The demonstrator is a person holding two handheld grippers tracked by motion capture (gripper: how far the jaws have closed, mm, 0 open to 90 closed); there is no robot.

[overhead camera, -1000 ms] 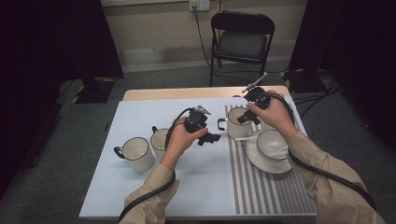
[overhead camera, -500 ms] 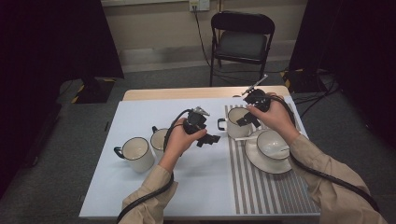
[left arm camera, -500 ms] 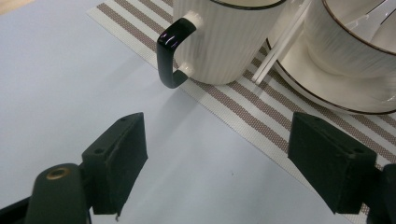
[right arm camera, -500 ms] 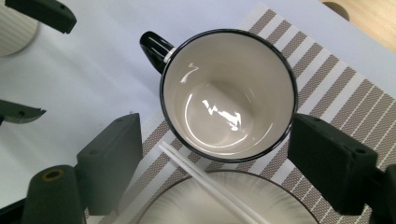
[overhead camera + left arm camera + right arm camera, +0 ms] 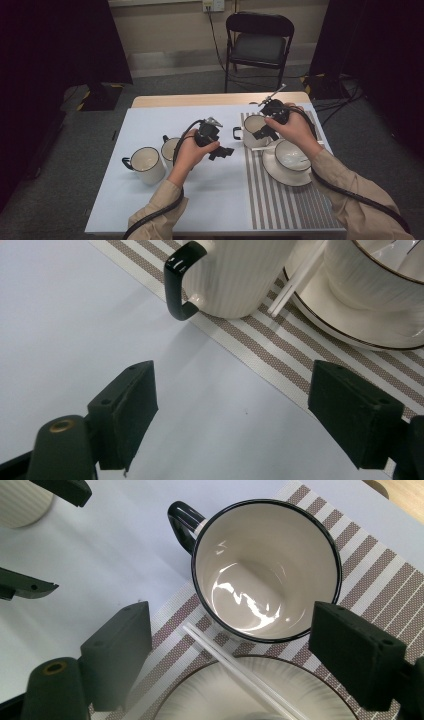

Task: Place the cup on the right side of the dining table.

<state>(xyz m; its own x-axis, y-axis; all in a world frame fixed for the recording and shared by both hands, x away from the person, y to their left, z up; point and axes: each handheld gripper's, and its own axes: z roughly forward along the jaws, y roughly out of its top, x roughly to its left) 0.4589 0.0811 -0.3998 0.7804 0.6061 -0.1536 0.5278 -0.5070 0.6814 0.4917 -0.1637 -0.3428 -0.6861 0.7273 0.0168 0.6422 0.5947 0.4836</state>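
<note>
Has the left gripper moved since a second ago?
No. In the high view the left gripper hangs open at the same spot between the middle mug and the placemat's edge as before.

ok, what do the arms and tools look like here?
Both tools, left tool and right tool, are black, with two blocky flat-padded jaws showing small screw holes. A thick black cable trails from each along the forearm. The left carries a grey plate on top. Sleeves are beige.

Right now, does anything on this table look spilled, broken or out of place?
Nothing spilled or broken. The one oddity is the white chopsticks, lying slantwise across the plate rim beside the empty mug rather than flat on the striped mat.
</note>
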